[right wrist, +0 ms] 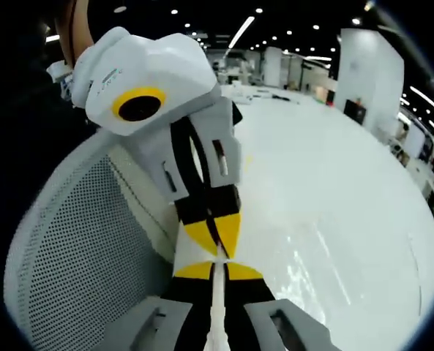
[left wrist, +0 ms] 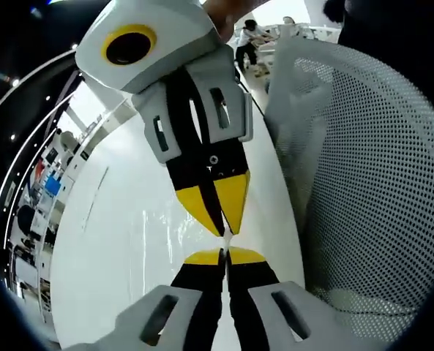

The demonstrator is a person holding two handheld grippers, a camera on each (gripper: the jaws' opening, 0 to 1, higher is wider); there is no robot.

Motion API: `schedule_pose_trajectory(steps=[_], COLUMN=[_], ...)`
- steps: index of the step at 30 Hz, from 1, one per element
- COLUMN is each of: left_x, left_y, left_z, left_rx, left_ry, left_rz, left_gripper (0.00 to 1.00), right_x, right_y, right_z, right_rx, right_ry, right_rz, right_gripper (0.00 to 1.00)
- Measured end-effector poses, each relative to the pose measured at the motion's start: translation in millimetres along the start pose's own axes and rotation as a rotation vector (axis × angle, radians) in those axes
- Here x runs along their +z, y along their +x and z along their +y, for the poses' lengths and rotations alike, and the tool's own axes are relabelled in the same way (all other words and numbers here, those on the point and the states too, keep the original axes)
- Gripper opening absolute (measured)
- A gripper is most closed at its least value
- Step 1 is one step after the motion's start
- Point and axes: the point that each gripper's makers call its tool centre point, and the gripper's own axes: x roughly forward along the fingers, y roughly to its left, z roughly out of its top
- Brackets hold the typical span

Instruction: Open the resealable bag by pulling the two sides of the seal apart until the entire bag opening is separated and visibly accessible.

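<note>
While both claws are pinched tip to tip, the bag is barely visible between them.

Left claw (left wrist: pixel 225 254) looks clamped together on a thin sliver of clear resealable bag (left wrist: pixel 227 240), and the right claw (left wrist: pixel 224 230) meets it head-on, also closed on that edge, I'd guess so each holds one side of the seal to pull apart. Seal doesn't look separated yet. Just beyond sits a white mesh chair back (left wrist: pixel 363 190), pretty close and maybe in the way. Underneath is the glossy white surface (left wrist: pixel 129 241), with an office area far behind.
</note>
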Motion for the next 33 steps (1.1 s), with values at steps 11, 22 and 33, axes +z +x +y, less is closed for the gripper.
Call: schedule_pose_trajectory(steps=[11,22,33], left_x=[-2.0,-1.2,3.7], left_y=[0.7,-1.6,-7.0], left_z=[-0.7,1.9,-0.7], left_rx=[-0.017,-0.017,-0.016], left_ry=[-0.048,-0.113,-0.185], left_rz=[-0.014,-0.032,-0.051], left_gripper=[0.0,0.0,0.0], right_x=[-2.0,1.1,1.6], right_y=[-0.1,4.0,4.7], right_z=[3.4,-3.5,-1.1], right_rx=[-0.06,-0.153,-0.148], right_ry=[-0.065,-0.166,-0.212], right_rz=[0.046,0.082,0.091], right_gripper=[0.05,0.0,0.0])
